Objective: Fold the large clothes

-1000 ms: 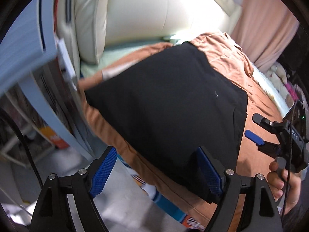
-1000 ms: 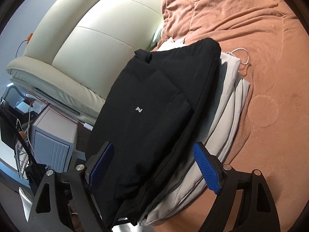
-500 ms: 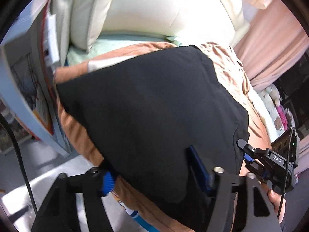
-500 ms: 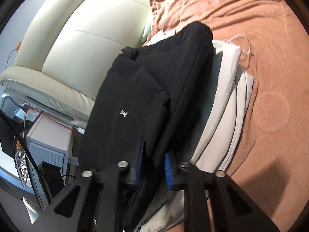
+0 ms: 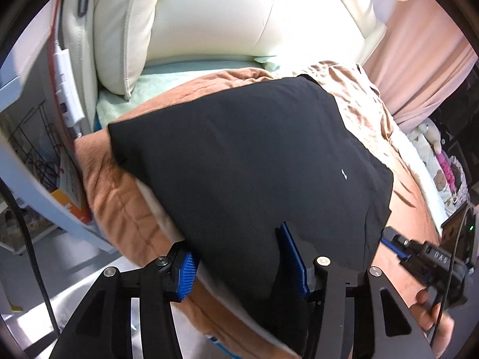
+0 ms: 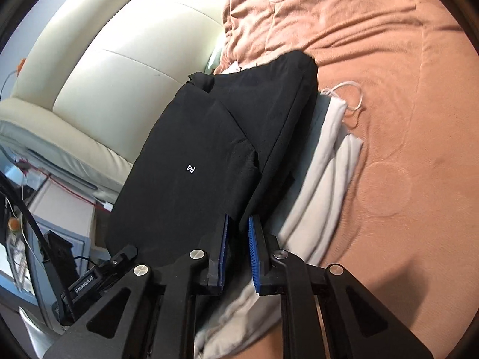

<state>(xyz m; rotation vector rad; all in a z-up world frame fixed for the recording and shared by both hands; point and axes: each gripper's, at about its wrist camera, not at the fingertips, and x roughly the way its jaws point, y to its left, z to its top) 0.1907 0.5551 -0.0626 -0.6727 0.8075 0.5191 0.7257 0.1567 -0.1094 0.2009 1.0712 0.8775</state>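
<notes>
- While my right gripper [image 6: 238,251] is clenched on the near hem of the black garment [image 6: 203,161], its blue pads [image 6: 254,257] pinch a fold of that dark cloth between them.
- My left gripper [image 5: 244,266] is closing, with the garment's near edge between its jaws; one pad [image 5: 292,257] lies on top of the black cloth and the other [image 5: 185,278] sits at the cloth's outer edge, and I cannot tell that they press it yet.
- The black garment [image 5: 254,164] lies folded flat near the bed's left edge, close to the cream padded headboard [image 5: 239,15], on the orange-brown blanket [image 6: 389,89].
- Under it a folded white garment [image 6: 326,161] sticks out along its right side, with a white drawstring [image 6: 351,95] curled on the blanket beside it.
- From the left wrist view, my right gripper [image 5: 398,246] reaches the garment's near right corner, my hand [image 5: 434,323] around its handle.
- A small white logo [image 6: 190,168] marks the top layer.
</notes>
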